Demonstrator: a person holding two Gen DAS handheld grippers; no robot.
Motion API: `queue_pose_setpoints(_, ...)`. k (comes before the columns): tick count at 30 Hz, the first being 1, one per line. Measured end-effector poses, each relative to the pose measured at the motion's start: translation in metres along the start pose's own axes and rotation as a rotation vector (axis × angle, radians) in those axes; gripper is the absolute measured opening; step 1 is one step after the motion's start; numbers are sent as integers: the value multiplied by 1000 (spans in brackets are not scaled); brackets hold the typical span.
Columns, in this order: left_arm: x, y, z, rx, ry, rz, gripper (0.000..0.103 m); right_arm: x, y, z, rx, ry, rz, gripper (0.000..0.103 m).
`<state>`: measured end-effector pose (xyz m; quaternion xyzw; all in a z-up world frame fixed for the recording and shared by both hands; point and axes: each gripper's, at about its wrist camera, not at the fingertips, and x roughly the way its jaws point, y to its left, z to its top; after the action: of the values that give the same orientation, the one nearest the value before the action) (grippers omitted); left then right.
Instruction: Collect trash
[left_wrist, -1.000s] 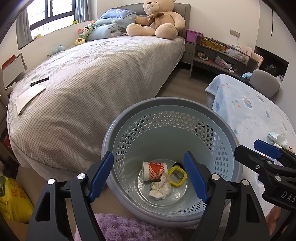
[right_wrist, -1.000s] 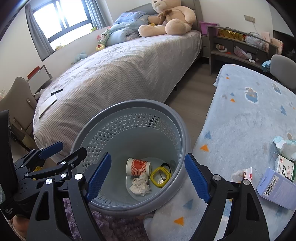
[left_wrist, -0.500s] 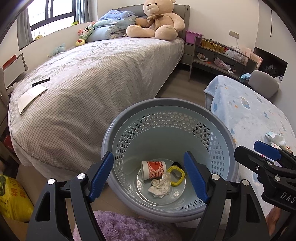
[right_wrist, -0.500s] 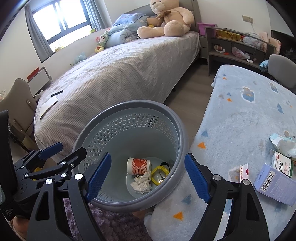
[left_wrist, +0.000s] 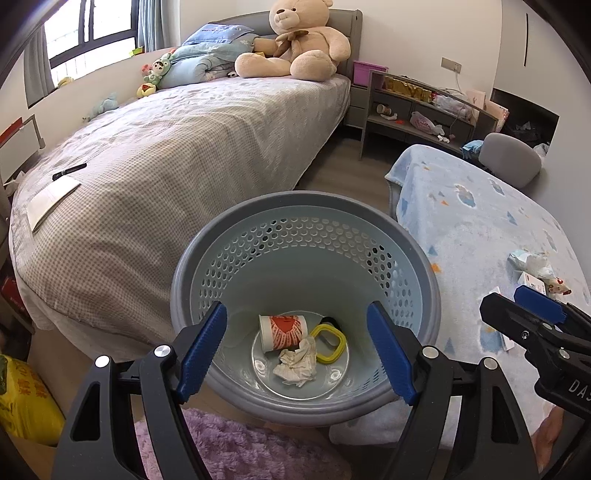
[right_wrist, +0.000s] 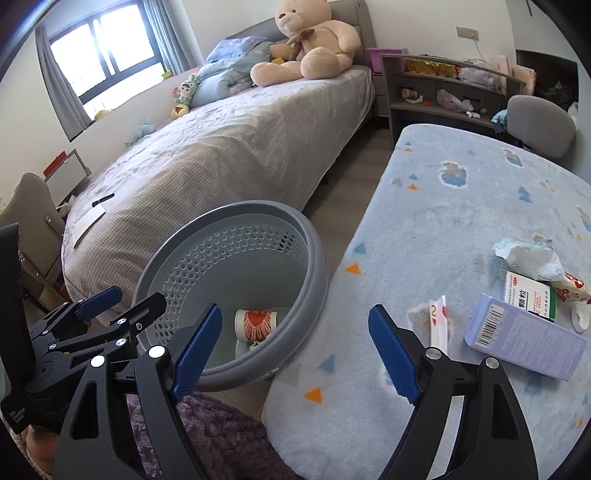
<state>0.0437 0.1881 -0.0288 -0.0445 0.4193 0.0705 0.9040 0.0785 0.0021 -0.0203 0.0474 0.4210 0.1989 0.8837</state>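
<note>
Step in hand, as judged: fetch the next item from the blanket-covered surface (right_wrist: 461, 206) and carry it to the perforated grey basket (right_wrist: 314, 258) at its left edge; work the right gripper (right_wrist: 295, 354), which sits nearer the litter; approach the chosen item low and square, bracket it between both pads, close fully before lifting, then release only once over the basket mouth.

Both tools have jaws spread wide and hold nothing; the left gripper (left_wrist: 295, 354) hovers above the basket opening.

Remaining trash lies at the right of the blanket, well apart from the basket; largest to smallest: 1 lilac barcode carton (right_wrist: 524, 339), lying flat; 1 white-and-green medicine box (right_wrist: 528, 295), just beyond it; 1 crumpled pale-blue wrapper (right_wrist: 528, 254), farther still; 1 thin folded paper strip (right_wrist: 439, 325), nearest the right gripper.

Inside the basket: 1 red-and-white paper cup (left_wrist: 282, 330) on its side; 1 yellow ring-shaped piece (left_wrist: 330, 341); 1 crumpled tissue (left_wrist: 297, 363) touching the cup.
</note>
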Motion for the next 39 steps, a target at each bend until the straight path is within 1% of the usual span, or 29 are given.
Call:
queue_pose_setpoints(6, -3, -29, -5, 27, 7, -43, 75, -22, -33, -13, 43, -12, -48, 80)
queue_pose_setpoints(14, -4, -76, -12, 68, 20, -108, 75, -53, -91, -32, 108, -16, -135, 80)
queue_pose_setpoints(19, -1, -106, -16, 100, 33, -137, 75, -65, -121, -40, 120, -13, -187, 80)
queue_pose_setpoints(22, 0, -120, -18, 116, 40, -148, 75, -70, -139, -42, 118, -11, -200, 80)
queue_pose_setpoints(26, 2, -134, -20, 136, 44, -150, 75, -72, -161, -41, 92, 0, -202, 80)
queue_pose_setpoints(31, 5, -146, -22, 148, 55, -143, 75, -68, -187, -36, 52, 34, -194, 80)
queue_pose_setpoints(33, 7, -150, -22, 151, 63, -140, 75, -66, -191, -36, 24, 48, -188, 80)
queue_pose_setpoints(36, 10, -156, -22, 155, 72, -138, 75, -62, -193, -34, -46, 66, -191, 83)
queue_pose_setpoints(39, 11, -162, -22, 162, 71, -129, 75, -57, -191, -30, -108, 76, -174, 85)
